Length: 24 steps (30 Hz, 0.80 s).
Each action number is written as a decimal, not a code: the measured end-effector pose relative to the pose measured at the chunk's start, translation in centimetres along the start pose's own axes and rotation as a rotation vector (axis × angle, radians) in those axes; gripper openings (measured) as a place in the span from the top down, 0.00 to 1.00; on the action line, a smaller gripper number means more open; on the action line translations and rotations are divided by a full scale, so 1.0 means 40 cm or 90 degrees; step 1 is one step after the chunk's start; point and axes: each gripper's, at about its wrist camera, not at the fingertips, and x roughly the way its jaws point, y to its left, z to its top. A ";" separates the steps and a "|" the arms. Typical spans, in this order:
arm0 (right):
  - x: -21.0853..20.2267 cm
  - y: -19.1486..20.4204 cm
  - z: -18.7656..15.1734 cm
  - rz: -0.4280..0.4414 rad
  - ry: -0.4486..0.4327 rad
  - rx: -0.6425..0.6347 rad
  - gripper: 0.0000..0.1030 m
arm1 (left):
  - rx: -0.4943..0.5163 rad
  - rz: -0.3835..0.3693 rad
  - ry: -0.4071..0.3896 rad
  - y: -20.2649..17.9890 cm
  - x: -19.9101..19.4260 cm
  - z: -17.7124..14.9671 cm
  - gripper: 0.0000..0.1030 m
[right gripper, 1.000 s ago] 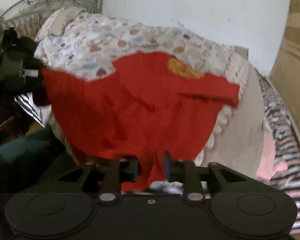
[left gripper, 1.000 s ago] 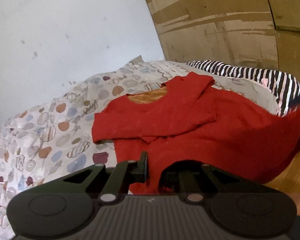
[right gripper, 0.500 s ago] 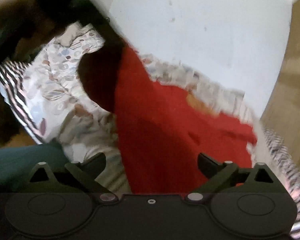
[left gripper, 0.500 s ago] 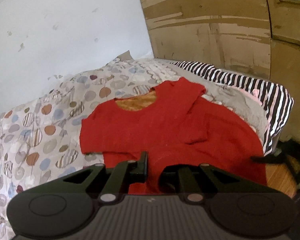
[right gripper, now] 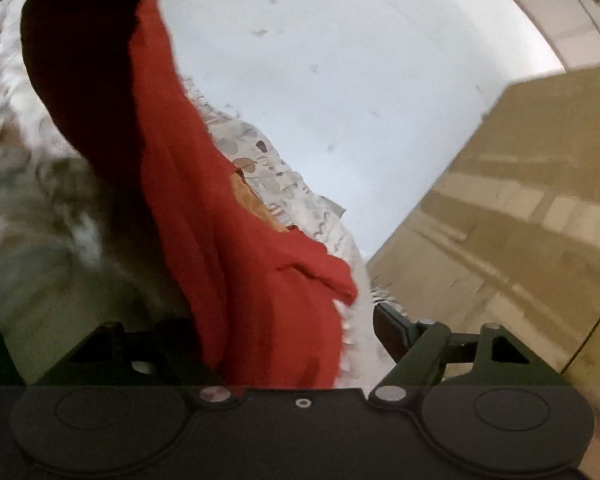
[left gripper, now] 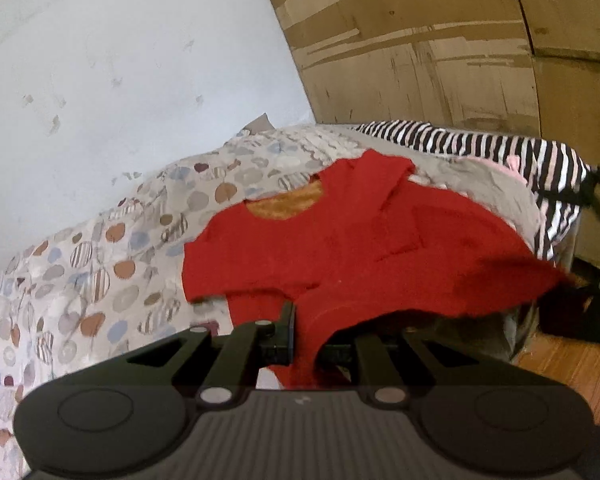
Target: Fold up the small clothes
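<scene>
A pale wall [left gripper: 120, 80] and a wooden wardrobe [left gripper: 440, 48] close off the far side of the bed; the wardrobe runs down the right of the left wrist view, with a strip of wooden floor [left gripper: 560, 364] at the bed's near right corner. The bed is covered by a spotted quilt [left gripper: 100, 260], which lies bare to the left of the garment, and a black-and-white striped cloth [left gripper: 500, 148] lies along its far right edge, near the wardrobe.

The red top [left gripper: 340, 248] lies spread on the quilt, neckline with its orange lining toward the wall, one sleeve folded across the chest. Its right hem lifts off the bed edge and hangs in the air, blurred.

Only the left wrist view shows the top's full outline, the floor and a dark object [left gripper: 596, 264] standing at the right margin. The right wrist view is strongly rolled and blurred: the red top [right gripper: 236, 248] runs as a slanted band, its upper left part in deep shadow.

The left gripper [left gripper: 304, 332] points down at the near hem and is clamped tight on the red fabric. The right gripper [right gripper: 284, 332] has its jaws wide apart and closing; red fabric lies between them, not pressed by either pad.
</scene>
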 end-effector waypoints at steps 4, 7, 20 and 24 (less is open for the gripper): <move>-0.022 -0.023 -0.059 0.050 0.007 -0.039 0.45 | 0.016 0.025 -0.003 -0.042 -0.011 -0.067 0.92; -0.031 -0.026 -0.082 0.082 0.016 -0.062 0.85 | 0.050 0.067 -0.004 -0.077 -0.010 -0.119 0.92; -0.109 -0.130 -0.031 0.094 -0.036 -0.048 0.93 | 0.120 0.159 -0.117 -0.126 -0.103 -0.176 0.95; -0.161 -0.173 -0.008 0.064 -0.065 -0.031 0.94 | 0.089 0.162 -0.174 -0.126 -0.176 -0.145 0.96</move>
